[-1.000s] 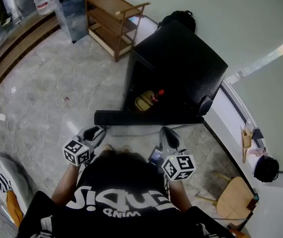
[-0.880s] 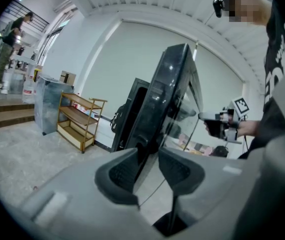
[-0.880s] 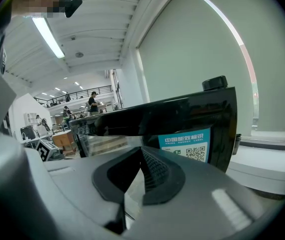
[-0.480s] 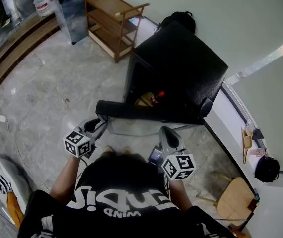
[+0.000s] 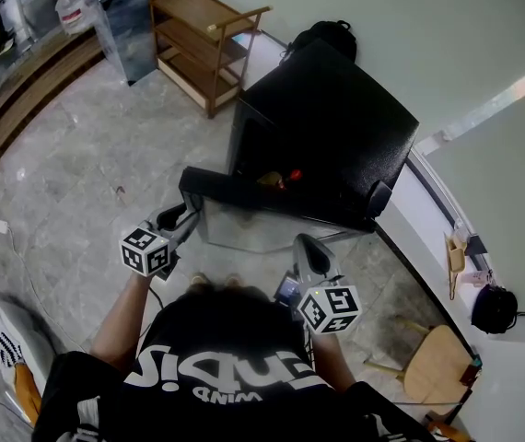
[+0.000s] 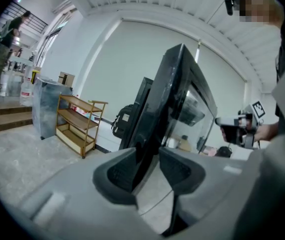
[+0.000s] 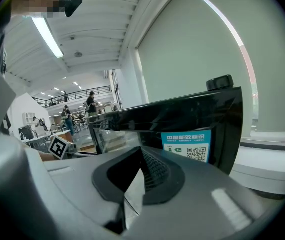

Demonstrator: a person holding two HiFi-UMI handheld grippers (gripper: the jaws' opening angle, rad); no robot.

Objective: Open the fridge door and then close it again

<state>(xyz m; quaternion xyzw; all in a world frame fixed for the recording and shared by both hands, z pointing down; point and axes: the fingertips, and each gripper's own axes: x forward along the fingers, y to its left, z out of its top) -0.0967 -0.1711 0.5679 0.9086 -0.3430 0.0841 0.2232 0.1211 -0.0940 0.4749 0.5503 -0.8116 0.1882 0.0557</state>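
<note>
Swinging toward the cabinet, the fridge door [image 5: 276,201] now stands at a narrower angle than a second ago, and the left hand-held gripper [image 5: 185,217] has travelled with its free end. The right hand-held gripper [image 5: 308,244] has kept its place.

Marble floor [image 5: 87,173] fills the left side of the head view. On it, near the pale wall, stands the black fridge [image 5: 336,122], low and boxy. Its door is part open, hinged on the right side of that view, with a black frame around a glass pane. Further back, a wooden shelf rack [image 5: 209,37] is set apart from the fridge, and a black backpack [image 5: 322,37] lies just behind the fridge. A round wooden stool [image 5: 433,362] sits near the wall at lower right.

In the left gripper view, the left hand-held gripper [image 6: 147,155] straddles the door's free edge [image 6: 157,114], the dark frame running up between its pads, which appear to pinch it. In the right gripper view, the right hand-held gripper [image 7: 141,151] is pressed together at the tips with nothing between, pointing at the fridge's side, where a blue sticker [image 7: 186,146] shows. Inside the fridge, a yellowish item with a red top [image 5: 283,178] is partly visible behind the door.
</note>
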